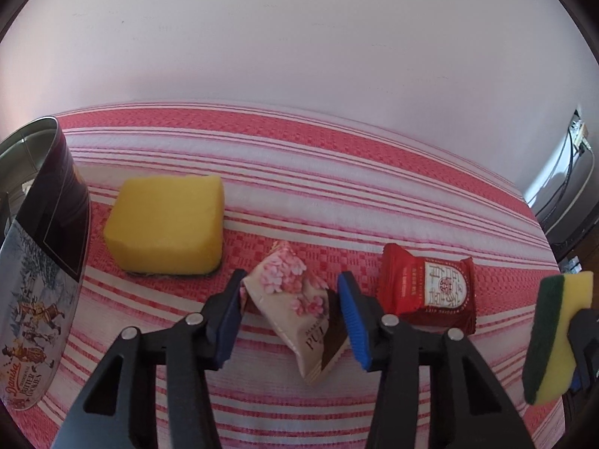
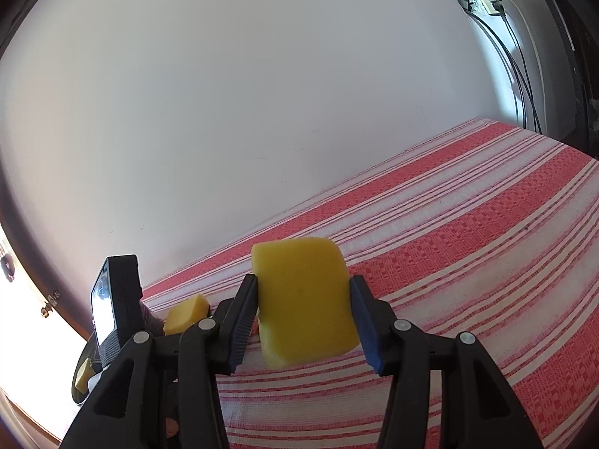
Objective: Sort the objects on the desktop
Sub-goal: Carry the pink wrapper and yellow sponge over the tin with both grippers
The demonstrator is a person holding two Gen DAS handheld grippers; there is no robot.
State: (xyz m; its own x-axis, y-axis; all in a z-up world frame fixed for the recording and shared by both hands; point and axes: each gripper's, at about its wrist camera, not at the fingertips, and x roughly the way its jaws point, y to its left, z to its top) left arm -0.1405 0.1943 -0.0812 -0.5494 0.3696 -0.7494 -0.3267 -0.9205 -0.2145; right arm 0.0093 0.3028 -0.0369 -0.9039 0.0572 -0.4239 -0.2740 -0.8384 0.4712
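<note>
Left gripper (image 1: 288,318): jaws narrowed around pink snack packet (image 1: 295,310) on striped bench (image 1: 337,194); pad contact unclear, so confirm firm pinch at packet middle before lifting. Right gripper (image 2: 303,321): clamped on yellow sponge (image 2: 305,299), held above bench. Cookie tin (image 1: 41,262) at left looks likely destination.

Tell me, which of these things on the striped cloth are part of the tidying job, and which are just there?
Part of the sorting:
- pink snack packet, between the left gripper pads
- yellow sponge, held by the right gripper
- second sponge
- red snack packet
- cookie tin

Just there:
- striped tablecloth
- wall socket and cables
</note>
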